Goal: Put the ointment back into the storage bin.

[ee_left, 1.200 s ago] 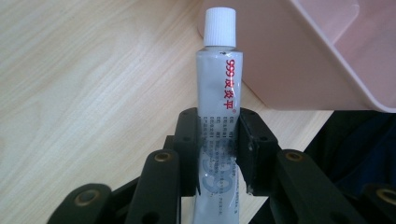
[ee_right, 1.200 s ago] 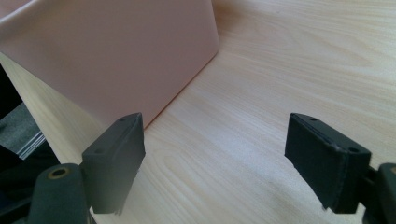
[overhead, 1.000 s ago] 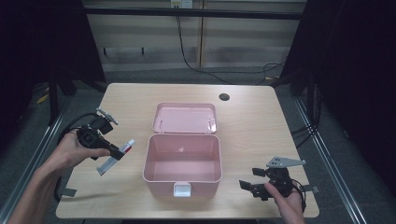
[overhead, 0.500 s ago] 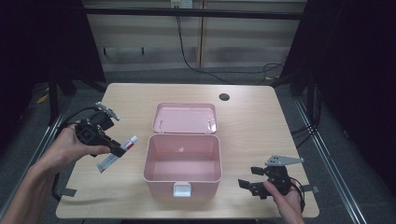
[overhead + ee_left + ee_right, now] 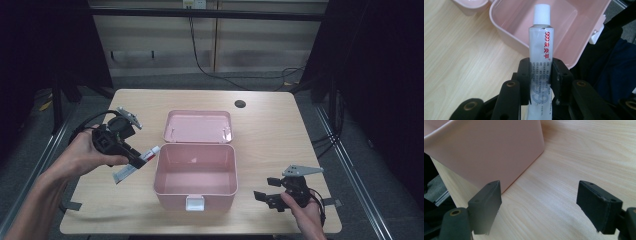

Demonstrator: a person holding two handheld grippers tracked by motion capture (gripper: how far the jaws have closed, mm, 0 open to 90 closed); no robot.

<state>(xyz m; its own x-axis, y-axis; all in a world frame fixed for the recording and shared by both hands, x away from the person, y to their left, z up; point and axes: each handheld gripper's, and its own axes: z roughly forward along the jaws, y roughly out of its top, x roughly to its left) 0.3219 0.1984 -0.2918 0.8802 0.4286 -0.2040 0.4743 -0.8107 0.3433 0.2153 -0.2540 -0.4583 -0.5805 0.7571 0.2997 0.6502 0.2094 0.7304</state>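
White tube [image 5: 541, 50] clamped in the jaws of the left gripper [image 5: 135, 159], just left of the open pink box [image 5: 195, 170]; right gripper [image 5: 272, 197] near the box's right side, jaws wide, nothing between.

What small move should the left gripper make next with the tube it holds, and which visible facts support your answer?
Probably carry the tube a little further over the open pink box before lowering it. The left gripper is shut on the tube's lower half, its white cap pointing at the box's empty interior. In the high view the tube sits just outside the box's left wall. The right gripper rests open beside the box.
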